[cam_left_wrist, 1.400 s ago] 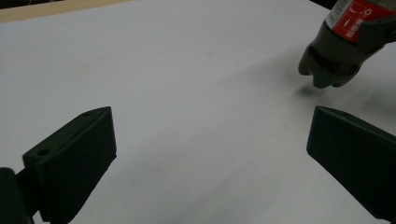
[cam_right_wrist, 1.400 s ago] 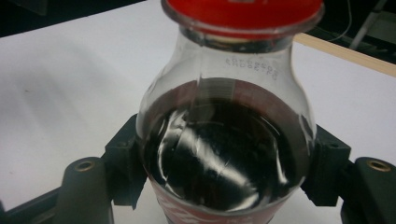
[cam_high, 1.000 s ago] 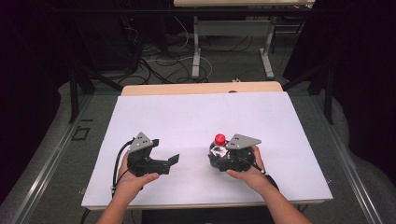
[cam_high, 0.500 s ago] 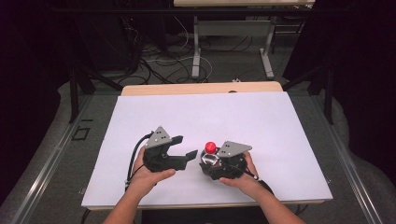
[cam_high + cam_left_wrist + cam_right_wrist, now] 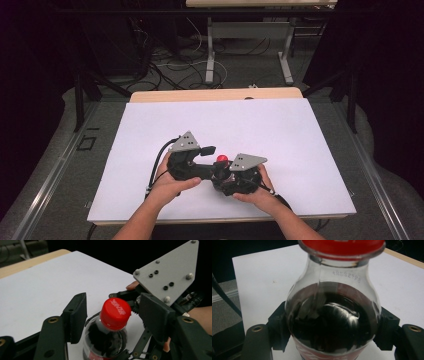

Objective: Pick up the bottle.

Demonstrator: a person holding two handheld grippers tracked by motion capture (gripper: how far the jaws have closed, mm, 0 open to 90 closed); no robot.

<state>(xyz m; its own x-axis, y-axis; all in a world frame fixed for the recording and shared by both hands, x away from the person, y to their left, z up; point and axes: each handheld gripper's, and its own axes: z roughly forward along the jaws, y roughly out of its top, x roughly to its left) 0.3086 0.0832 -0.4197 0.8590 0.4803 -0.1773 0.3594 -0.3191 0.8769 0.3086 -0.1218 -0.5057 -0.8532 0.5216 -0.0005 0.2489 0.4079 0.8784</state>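
White sheeting covers the table; both grippers work close together near its front edge, about midway along. Left gripper: jaws spread, one either side of the red cap, neither pad seen touching it; the cap lies between them, so closing would take it. Bottle: small, clear, dark liquid, red label band, standing upright with long axis vertical and cap pointing up. Right gripper: clamped on the bottle's body at the shoulder, a pad pressed against each side. Judgement: the left hand is placed to grip and twist the cap while the right steadies the bottle.
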